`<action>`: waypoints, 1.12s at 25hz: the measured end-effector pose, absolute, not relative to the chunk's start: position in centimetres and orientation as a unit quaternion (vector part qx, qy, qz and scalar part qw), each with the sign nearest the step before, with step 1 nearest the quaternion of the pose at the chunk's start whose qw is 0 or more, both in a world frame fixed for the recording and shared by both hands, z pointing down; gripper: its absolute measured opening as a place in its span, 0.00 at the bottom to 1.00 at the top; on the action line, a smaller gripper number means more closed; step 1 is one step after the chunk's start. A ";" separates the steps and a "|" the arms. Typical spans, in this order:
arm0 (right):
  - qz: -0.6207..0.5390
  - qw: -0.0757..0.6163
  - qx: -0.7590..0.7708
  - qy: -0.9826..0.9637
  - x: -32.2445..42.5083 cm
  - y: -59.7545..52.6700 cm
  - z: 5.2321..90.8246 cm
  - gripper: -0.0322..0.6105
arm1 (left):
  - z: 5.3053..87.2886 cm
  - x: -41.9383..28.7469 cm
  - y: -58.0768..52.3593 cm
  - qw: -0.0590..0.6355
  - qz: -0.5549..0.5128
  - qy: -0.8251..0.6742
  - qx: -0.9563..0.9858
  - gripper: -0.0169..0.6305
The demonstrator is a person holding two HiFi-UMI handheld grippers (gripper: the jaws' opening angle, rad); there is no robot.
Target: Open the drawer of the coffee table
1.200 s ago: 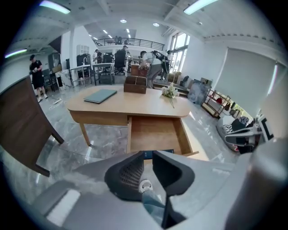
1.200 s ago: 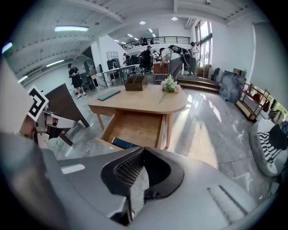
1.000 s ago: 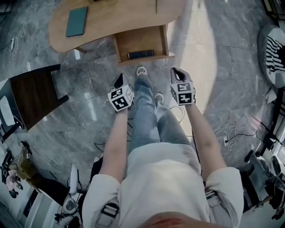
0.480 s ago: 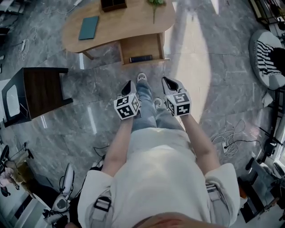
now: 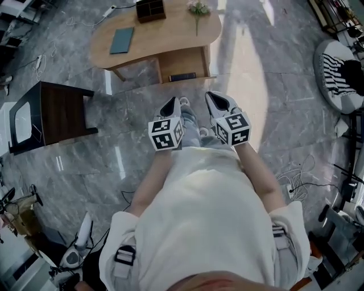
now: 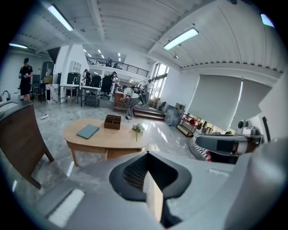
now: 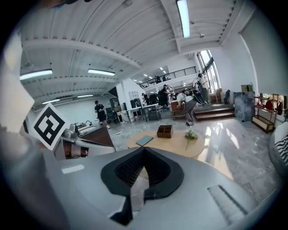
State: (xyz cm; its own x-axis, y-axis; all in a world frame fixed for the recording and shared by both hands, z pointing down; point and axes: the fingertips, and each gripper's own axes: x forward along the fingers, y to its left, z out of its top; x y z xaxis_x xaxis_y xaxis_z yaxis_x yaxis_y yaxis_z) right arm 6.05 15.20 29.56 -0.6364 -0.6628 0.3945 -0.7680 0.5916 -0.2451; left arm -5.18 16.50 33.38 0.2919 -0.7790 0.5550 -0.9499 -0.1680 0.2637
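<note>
Open drawer (image 5: 181, 61) holds one dark slim object (image 5: 182, 77) (front edge).

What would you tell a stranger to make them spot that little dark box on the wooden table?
Look for the oval light-wood coffee table on the grey marble floor. On its top, near the far edge, stands a dark brown box, between a flat teal book and a sprig of white flowers. It alone is dark, with open compartments.

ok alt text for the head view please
Seen from above, a person holds the left claw and right claw, both shut, side by side before a light wooden oval coffee table whose drawer stands open, a dark book inside.
</note>
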 end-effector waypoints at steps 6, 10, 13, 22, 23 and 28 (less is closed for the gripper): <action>0.179 0.115 0.400 -0.891 6.0 17.4 27.4 0.05 | 30.4 -5.1 18.4 0.265 0.144 -0.575 0.761 0.03; 0.177 0.110 0.399 -0.893 6.1 18.0 27.3 0.05 | 30.1 -4.9 19.2 0.264 0.128 -0.570 0.768 0.03; 0.169 0.109 0.403 -0.893 6.4 17.9 26.9 0.05 | 30.0 -4.6 19.4 0.265 0.121 -0.566 0.772 0.03; 0.144 0.106 0.417 -0.891 7.4 18.7 26.6 0.05 | 29.6 -3.6 19.1 0.255 0.124 -0.562 0.777 0.03; 0.144 0.106 0.416 -0.892 7.4 18.7 26.6 0.05 | 29.5 -3.6 18.9 0.255 0.123 -0.563 0.776 0.03; 0.145 0.104 0.410 -0.894 7.5 18.4 26.6 0.05 | 29.3 -3.3 18.4 0.256 0.120 -0.566 0.775 0.03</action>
State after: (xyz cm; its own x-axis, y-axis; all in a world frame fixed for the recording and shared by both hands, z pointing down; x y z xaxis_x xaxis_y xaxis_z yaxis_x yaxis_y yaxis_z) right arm 7.52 18.44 26.57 -0.6418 -0.7037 0.3048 -0.7639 0.6214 -0.1739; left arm -3.30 18.44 29.28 0.3308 -0.8156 0.4748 -0.9379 -0.2287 0.2607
